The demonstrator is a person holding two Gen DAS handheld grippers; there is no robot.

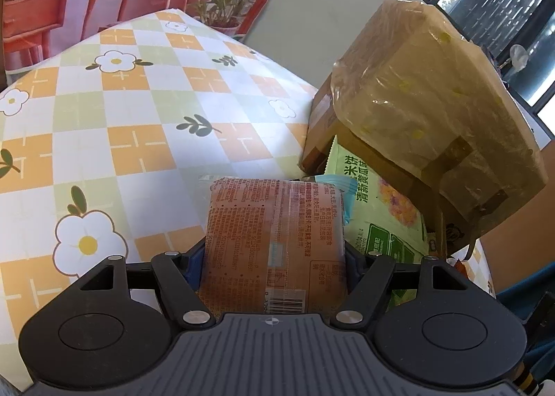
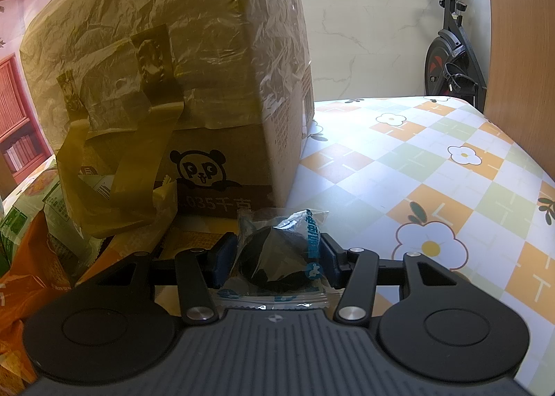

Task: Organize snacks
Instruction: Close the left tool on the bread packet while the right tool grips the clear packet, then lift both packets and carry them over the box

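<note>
My left gripper (image 1: 274, 254) is shut on an orange snack packet (image 1: 274, 233) printed with text and a barcode; its blue pads press the packet's two sides. A light green snack bag (image 1: 374, 208) lies just right of it, partly under a tape-wrapped cardboard box (image 1: 426, 97) that stands tilted. In the right wrist view my right gripper (image 2: 277, 259) is shut on a small clear packet with a dark snack inside (image 2: 277, 254) and blue print. The same cardboard box (image 2: 166, 59), with a panda drawing, rises close ahead of it. Green and orange bags (image 2: 41, 219) lie at its lower left.
A checked tablecloth with flowers (image 1: 138, 125) covers the table, and it shows again as the tablecloth (image 2: 433, 181) right of the box. An exercise bike (image 2: 451, 49) stands beyond the table's far edge. A wooden panel (image 2: 520, 49) rises at the right.
</note>
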